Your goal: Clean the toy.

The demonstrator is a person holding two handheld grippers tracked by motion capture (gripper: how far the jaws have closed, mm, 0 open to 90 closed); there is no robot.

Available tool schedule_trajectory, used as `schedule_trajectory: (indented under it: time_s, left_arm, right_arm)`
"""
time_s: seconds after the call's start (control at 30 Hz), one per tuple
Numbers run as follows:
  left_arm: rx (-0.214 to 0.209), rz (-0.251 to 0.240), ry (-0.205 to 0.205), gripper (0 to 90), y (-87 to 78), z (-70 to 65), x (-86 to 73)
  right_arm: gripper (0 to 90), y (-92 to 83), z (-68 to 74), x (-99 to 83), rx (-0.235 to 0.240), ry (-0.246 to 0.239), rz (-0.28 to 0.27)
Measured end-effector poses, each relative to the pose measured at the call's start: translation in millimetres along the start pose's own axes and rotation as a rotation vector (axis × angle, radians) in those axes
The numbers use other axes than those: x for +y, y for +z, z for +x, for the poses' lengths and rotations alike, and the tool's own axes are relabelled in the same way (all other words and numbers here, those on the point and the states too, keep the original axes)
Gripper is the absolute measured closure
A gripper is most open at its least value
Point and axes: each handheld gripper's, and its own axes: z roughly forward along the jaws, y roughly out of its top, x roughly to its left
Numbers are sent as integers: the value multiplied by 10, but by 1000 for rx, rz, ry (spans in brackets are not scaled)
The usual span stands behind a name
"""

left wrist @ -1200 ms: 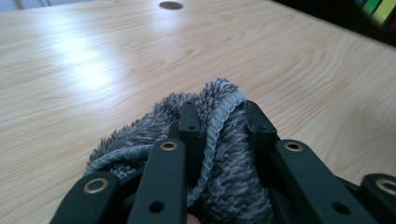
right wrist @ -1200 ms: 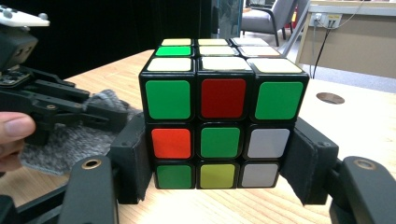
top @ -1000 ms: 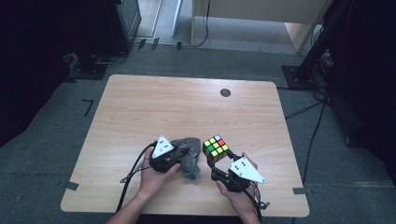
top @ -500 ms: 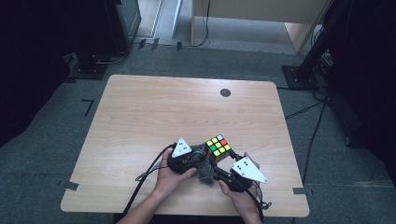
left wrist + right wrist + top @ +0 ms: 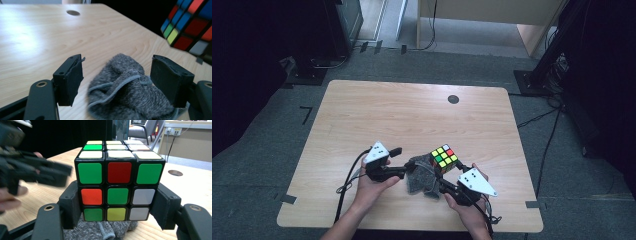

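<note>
A scrambled Rubik's cube (image 5: 443, 158) is held just above the wooden table (image 5: 412, 115) near its front edge, with my right gripper (image 5: 446, 172) shut on its lower sides. In the right gripper view the cube (image 5: 118, 187) sits between the pads of the right gripper (image 5: 117, 202), green and red stickers facing the camera. A crumpled grey cloth (image 5: 419, 175) lies on the table beside and under the cube. My left gripper (image 5: 117, 67) has just been opening; the cloth (image 5: 125, 92) lies between its spread jaws, unpinched. The cube (image 5: 190, 25) hangs at upper right.
A dark round grommet (image 5: 453, 99) is set in the table near its far edge. Black cables trail from both grippers over the front edge. The floor around has stands and cables. The left gripper (image 5: 50, 173) passes blurred at the left of the right gripper view.
The left gripper went right toward the cube with the cloth, then drew back left with its jaws opened, leaving the cloth by the cube. The right gripper and cube stayed put.
</note>
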Motion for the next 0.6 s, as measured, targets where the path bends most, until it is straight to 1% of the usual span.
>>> schedule_trajectory:
  time_s: [0.07, 0.1, 0.13, 0.17, 0.2, 0.27, 0.33, 0.43, 0.53, 0.6]
  left_arm:
    - [14, -17, -3, 259, -118, 31, 25]
    - [17, -33, -7, 257, -194, 48, 44]
    - [14, -43, -16, 258, -237, 53, 57]
    - [-1, -67, -34, 258, -313, 53, 86]
    - [-9, -79, -40, 258, -342, 44, 101]
    - [-28, -91, -36, 257, -390, 0, 137]
    - [-51, -90, -26, 251, -402, -51, 166]
    - [-99, -83, -20, 236, -384, -149, 201]
    - [-128, -66, 0, 214, -351, -240, 223]
    - [-131, -41, 16, 196, -317, -289, 227]
  right_arm:
    - [346, 10, 24, 0, 5, -3, 0]
    - [346, 17, 37, 1, 8, -6, 0]
    - [346, 28, 58, 2, 13, -6, 0]
    - [346, 34, 69, 2, 15, -10, 1]
    - [345, 51, 96, 2, 21, -15, 2]
    - [346, 68, 124, -1, 26, -17, 4]
    - [346, 93, 163, -8, 36, -21, 9]
    - [346, 134, 232, -28, 48, -36, 21]
    - [346, 176, 307, -55, 58, -61, 32]
    - [346, 205, 369, -76, 68, -77, 42]
